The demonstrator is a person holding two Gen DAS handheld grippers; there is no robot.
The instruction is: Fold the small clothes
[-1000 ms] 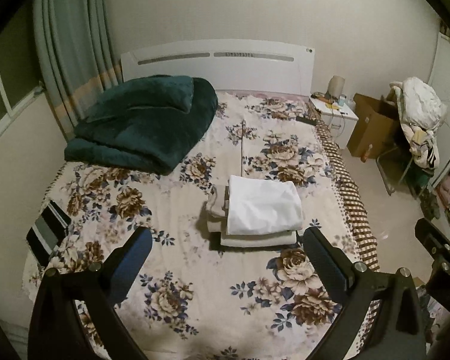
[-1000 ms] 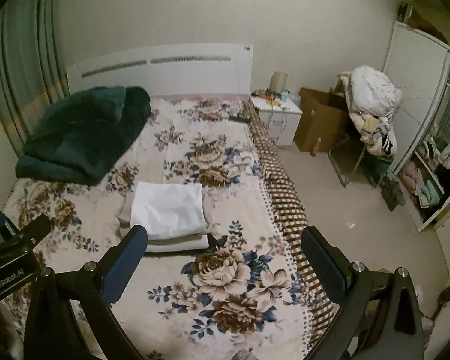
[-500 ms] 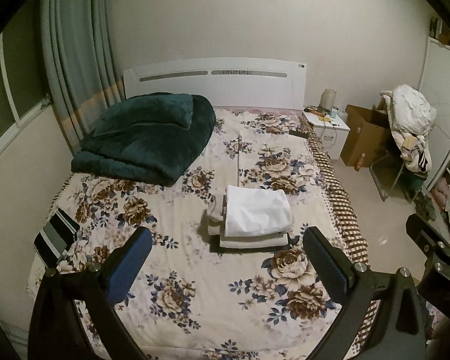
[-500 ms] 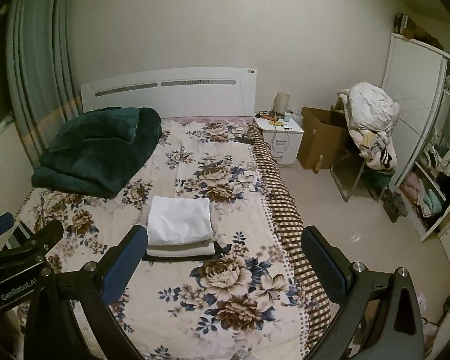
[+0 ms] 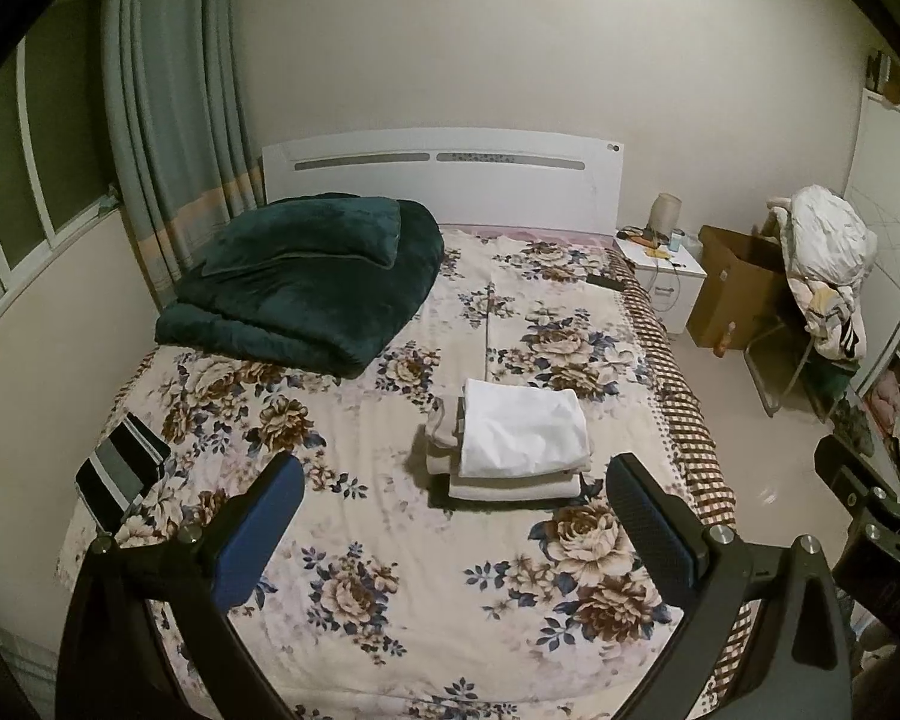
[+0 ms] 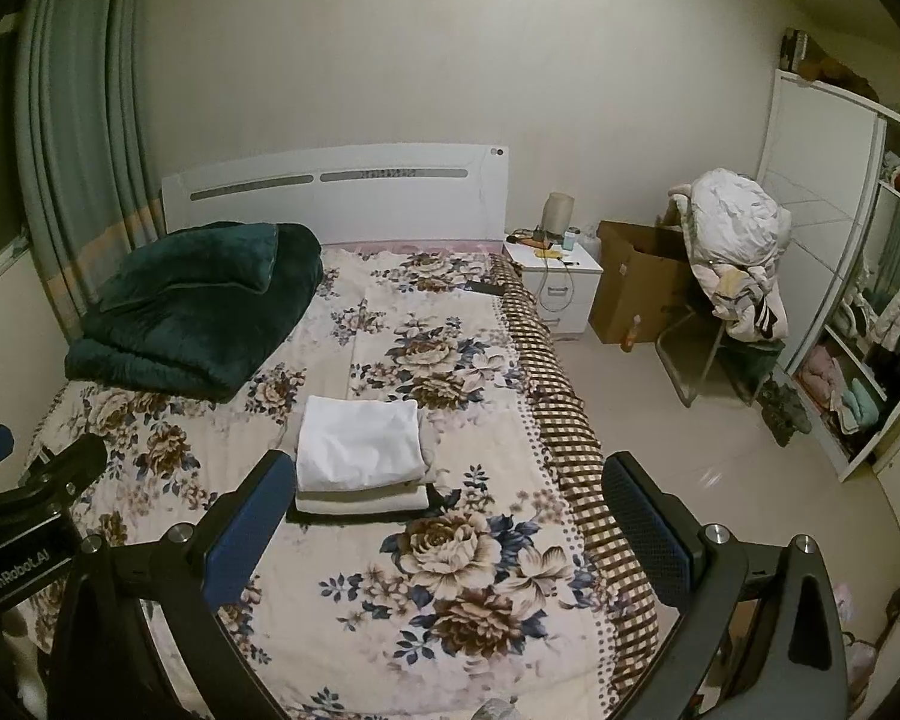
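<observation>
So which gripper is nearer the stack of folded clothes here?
Left, though only slightly. The left gripper is open and hovers with the stack of folded clothes centred between its fingers. The right gripper is open too, with the stack off toward its left finger.

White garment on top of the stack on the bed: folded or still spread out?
Folded. The white garment lies as a compact rectangle with squared edges atop the stack, not touched by either gripper.

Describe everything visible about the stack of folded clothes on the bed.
The stack of folded clothes lies flat mid-bed on the floral bedspread. A white piece sits on top, cream layers beneath, something dark at the bottom; a beige piece pokes out one side. Edges look neat. Nothing else touches it; both grippers are away from it.
</observation>
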